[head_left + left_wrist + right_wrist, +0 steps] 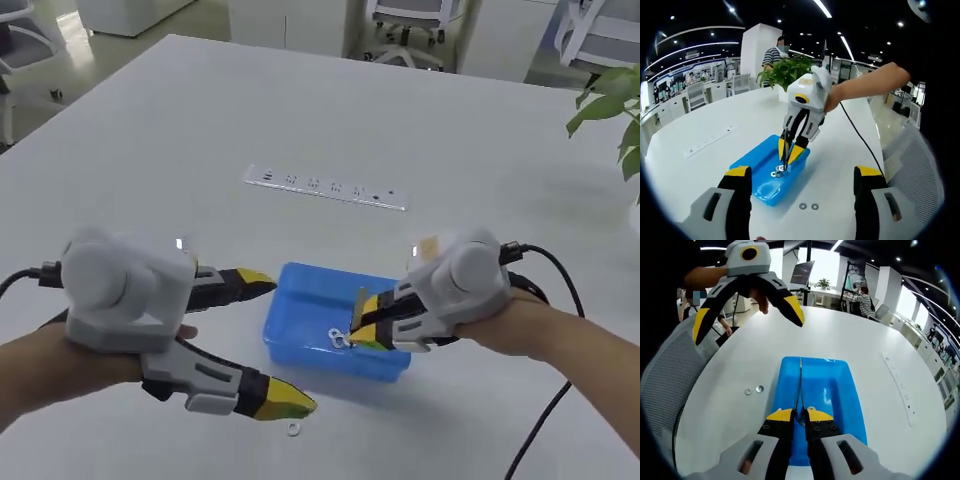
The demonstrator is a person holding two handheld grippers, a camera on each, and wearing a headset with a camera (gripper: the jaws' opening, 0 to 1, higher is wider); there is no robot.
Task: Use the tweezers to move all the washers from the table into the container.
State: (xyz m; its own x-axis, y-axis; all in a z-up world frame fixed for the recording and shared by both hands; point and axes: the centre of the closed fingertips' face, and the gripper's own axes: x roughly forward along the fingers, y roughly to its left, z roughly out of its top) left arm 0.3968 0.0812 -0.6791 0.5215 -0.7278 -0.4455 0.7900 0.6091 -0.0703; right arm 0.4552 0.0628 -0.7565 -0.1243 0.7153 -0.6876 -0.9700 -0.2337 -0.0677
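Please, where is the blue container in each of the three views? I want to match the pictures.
Head view: the blue container is at lower centre.
Left gripper view: it is at lower centre-left.
Right gripper view: it is in the middle, under the tweezers.
Shared landmark: the white power strip, beyond the container in the head view, to its left in the left gripper view, and to its right in the right gripper view.

white table (300,110), office chairs (410,25) behind, ceiling strip lights (827,7).
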